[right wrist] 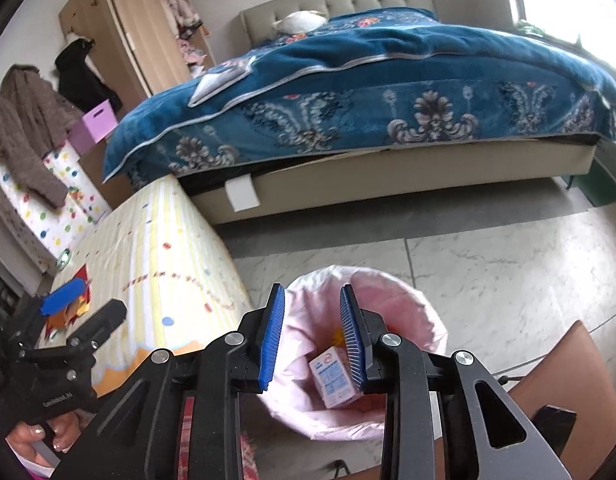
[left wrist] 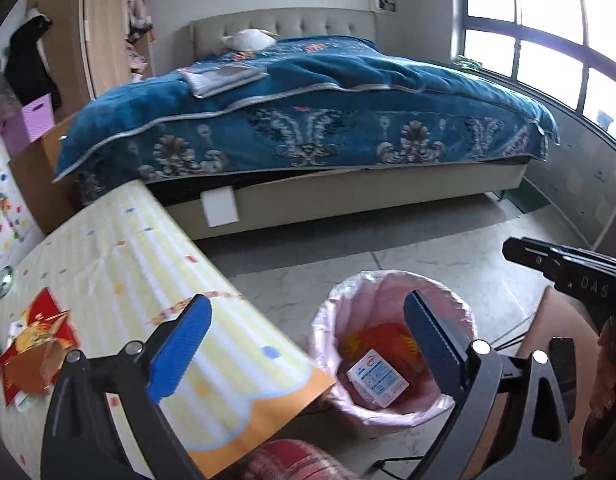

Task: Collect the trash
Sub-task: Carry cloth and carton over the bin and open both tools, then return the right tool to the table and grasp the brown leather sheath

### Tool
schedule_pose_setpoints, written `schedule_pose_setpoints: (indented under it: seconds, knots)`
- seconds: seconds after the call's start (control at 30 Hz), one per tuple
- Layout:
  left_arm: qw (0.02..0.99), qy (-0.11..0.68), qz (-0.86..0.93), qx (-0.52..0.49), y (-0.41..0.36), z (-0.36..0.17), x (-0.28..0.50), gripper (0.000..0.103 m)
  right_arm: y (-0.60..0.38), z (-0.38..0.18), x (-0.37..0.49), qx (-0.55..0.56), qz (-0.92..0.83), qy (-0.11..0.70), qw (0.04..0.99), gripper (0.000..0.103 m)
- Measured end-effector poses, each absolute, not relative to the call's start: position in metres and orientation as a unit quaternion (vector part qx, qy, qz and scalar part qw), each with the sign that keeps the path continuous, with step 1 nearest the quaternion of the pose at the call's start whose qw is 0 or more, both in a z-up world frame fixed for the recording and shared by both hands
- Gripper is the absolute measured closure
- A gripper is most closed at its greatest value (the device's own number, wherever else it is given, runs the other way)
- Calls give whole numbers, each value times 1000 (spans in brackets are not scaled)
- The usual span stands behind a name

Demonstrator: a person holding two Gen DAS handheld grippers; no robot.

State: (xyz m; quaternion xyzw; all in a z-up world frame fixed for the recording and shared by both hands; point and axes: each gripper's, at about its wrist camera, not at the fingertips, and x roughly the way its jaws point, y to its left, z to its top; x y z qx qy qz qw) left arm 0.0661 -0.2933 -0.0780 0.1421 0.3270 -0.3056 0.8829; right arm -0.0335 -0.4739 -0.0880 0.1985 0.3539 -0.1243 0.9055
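Inside bin (right wrist: 403, 312) | carton (right wrist: 333, 378) tilted, long axis upright | right claw (right wrist: 312, 342) apart, empty

A carton (left wrist: 376, 377) lies in the bin (left wrist: 323, 320) on the floor just right of the counter (left wrist: 120, 264), with torn wrappers (left wrist: 36, 344) on the counter's left end and the bed (left wrist: 308, 120) behind.

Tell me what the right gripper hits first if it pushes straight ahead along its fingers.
Probably the small white carton lying in the pink-lined trash bin. The right gripper is open, empty and aimed into the bin's mouth; depth is unclear, so the liner could come first.
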Motion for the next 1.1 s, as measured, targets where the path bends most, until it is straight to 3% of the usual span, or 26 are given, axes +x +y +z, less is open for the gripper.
schedule_pose_setpoints:
  seconds: [0.57, 1.1]
  knots:
    - [936, 290, -173, 101, -138, -41, 45, 9, -315, -58, 12, 105, 19, 365, 925, 72]
    - [950, 311, 26, 31, 45, -58, 58, 9, -175, -57, 87, 19, 144, 386, 911, 66]
